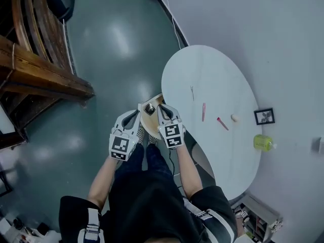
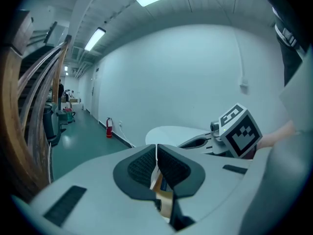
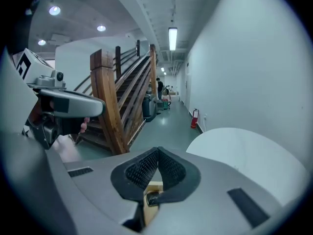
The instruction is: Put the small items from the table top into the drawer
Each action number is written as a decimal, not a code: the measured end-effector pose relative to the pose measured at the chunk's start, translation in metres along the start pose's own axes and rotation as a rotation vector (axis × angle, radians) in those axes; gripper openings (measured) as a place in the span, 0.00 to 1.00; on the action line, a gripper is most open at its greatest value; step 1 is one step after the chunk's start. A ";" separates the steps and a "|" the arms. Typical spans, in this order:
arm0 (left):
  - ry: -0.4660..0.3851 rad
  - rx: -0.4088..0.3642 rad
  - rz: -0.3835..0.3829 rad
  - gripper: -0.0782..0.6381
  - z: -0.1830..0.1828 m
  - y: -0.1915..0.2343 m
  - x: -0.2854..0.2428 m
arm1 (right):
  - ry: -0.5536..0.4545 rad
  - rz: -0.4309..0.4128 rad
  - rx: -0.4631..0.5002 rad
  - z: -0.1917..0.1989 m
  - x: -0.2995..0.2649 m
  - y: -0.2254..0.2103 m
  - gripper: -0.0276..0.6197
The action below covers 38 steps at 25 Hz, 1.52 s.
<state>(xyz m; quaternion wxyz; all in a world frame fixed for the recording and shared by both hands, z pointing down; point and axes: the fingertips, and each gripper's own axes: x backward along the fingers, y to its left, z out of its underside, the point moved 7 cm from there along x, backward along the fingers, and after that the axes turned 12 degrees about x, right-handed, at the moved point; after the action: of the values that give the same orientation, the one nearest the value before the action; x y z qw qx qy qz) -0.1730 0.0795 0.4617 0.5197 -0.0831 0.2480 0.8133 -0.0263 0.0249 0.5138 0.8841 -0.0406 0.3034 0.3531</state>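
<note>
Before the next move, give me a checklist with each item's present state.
1. Left gripper empty: ok, jaws shut on nothing.
2. Right gripper empty: ok, jaws shut on nothing.
3. Table cleared: not ok; pink stick, red stick and beige piece lie on the white table.
4. Drawer open: cannot tell; only a wooden part with a knob shows between the grippers.
5. Gripper over an item: not ok, both are at the table's end, apart from the items.
</note>
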 end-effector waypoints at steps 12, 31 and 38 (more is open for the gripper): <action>-0.181 -0.125 0.052 0.14 -0.090 -0.060 0.027 | -0.273 0.170 0.005 -0.077 0.116 -0.027 0.09; -0.260 -0.155 0.146 0.14 -0.103 -0.099 0.060 | -0.370 0.371 -0.071 -0.060 0.217 -0.038 0.09; -0.257 -0.170 0.179 0.14 -0.105 -0.104 0.051 | -0.361 0.377 -0.070 -0.059 0.218 -0.042 0.09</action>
<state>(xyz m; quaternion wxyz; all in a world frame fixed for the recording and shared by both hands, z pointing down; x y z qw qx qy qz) -0.1160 0.1042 0.3179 0.4637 0.0005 0.1161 0.8784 0.0946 0.1080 0.3369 0.8405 0.0498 0.1307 0.5234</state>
